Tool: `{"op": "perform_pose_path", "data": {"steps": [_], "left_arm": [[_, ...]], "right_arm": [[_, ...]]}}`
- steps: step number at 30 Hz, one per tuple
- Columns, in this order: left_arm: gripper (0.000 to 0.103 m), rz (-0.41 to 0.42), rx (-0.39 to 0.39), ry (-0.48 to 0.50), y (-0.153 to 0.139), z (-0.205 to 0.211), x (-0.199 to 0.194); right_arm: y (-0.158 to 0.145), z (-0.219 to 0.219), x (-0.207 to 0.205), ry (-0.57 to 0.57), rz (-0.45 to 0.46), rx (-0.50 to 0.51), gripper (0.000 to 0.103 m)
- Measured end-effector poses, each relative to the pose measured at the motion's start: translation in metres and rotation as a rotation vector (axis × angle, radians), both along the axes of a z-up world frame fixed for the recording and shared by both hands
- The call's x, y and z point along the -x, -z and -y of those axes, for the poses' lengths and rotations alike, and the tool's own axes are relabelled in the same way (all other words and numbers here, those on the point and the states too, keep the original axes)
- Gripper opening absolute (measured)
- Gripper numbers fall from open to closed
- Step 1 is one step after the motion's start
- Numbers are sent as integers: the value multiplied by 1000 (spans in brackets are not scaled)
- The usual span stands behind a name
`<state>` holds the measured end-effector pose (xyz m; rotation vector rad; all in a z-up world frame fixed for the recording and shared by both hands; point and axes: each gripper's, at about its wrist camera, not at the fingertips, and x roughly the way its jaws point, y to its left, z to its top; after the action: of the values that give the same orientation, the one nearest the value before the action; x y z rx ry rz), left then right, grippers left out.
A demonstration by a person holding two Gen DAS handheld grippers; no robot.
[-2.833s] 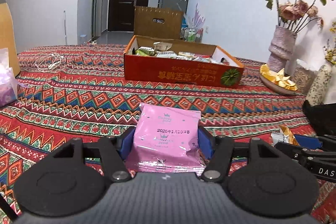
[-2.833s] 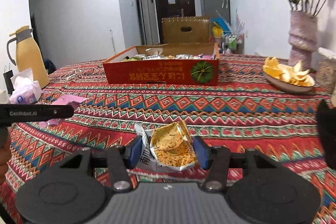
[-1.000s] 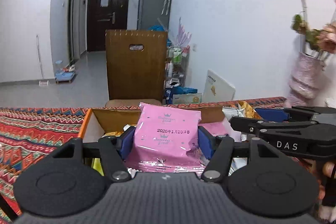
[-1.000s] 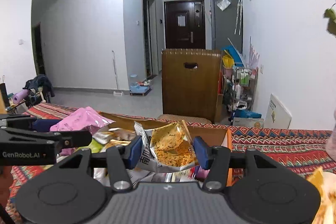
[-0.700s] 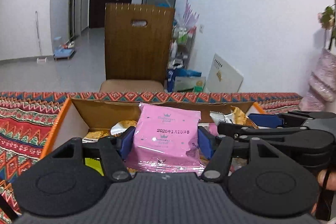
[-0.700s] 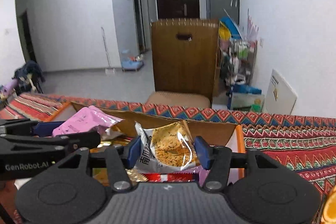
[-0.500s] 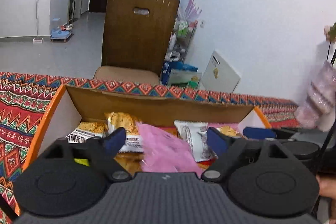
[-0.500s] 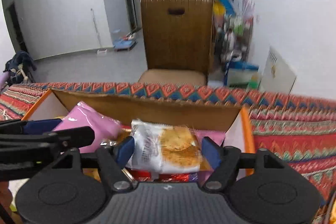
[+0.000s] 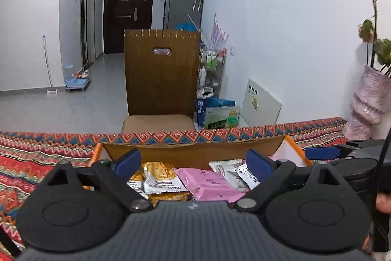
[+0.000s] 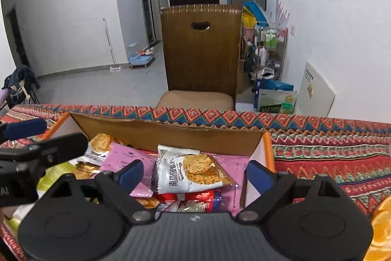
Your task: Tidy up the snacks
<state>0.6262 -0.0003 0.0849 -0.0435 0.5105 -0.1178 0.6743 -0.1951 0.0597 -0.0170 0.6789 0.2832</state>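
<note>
An orange cardboard box with several snack packets sits on the patterned tablecloth. My left gripper is open and empty above the box; the pink packet lies inside below it, also showing in the right wrist view. My right gripper is open and empty above the box's right end; the white-and-gold cracker packet lies in the box between its fingers. The left gripper's fingers show at the left of the right wrist view; the right gripper's fingers show at the right of the left wrist view.
A brown chair stands behind the table's far edge. A pink vase with flowers stands at the right by the wall. A plate of orange chips sits at the right.
Both grippers carried their packets from the table over the box, then opened. The pink packet and the cracker packet dropped into the box. Both grippers have since lifted a little.
</note>
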Motion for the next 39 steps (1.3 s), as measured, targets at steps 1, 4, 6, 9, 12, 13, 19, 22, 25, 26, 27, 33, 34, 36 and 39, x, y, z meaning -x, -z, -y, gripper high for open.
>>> {"op": "perform_pose_path", "data": {"steps": [1, 4, 6, 9, 12, 13, 19, 22, 25, 26, 27, 33, 34, 36, 39], "left_arm": [[97, 8, -3, -2, -5, -1, 7], [98, 30, -25, 0, -19, -2, 28], [98, 42, -36, 4, -26, -2, 44], [99, 59, -43, -6, -37, -7, 69], [100, 75, -45, -16, -46, -11, 94], [100, 82, -46, -18, -49, -11, 104], [103, 142, -47, -32, -60, -14, 160], [103, 166, -40, -46, -63, -17, 185], [103, 187, -46, -54, -62, -19, 208], [103, 189, -48, -57, -62, -20, 214], [103, 192, -47, -61, -61, -21, 221], [103, 202, -38, -62, -50, -27, 267], [103, 203, -40, -64, -47, -27, 274], [103, 202, -39, -64, -42, -28, 290], [103, 205, -36, -62, -34, -30, 316]], "right_arm": [[-4, 2, 6, -1, 10, -1, 92], [-19, 4, 25, 6, 36, -1, 92], [-31, 7, 44, 7, 58, -5, 93], [-47, 11, 73, 7, 100, -5, 95], [-61, 15, 98, 4, 138, 2, 96], [-66, 16, 110, 3, 157, 2, 96], [-81, 20, 172, -7, 272, 0, 103], [-83, 21, 201, -9, 319, 5, 103], [-83, 26, 228, -6, 358, -17, 103], [-84, 30, 238, -7, 372, -25, 103], [-83, 32, 245, -8, 383, -29, 103], [-74, 45, 287, 7, 419, -48, 103], [-72, 46, 294, 10, 421, -47, 103], [-68, 49, 309, 10, 426, -43, 103], [-61, 53, 331, 14, 430, -48, 103]]}}
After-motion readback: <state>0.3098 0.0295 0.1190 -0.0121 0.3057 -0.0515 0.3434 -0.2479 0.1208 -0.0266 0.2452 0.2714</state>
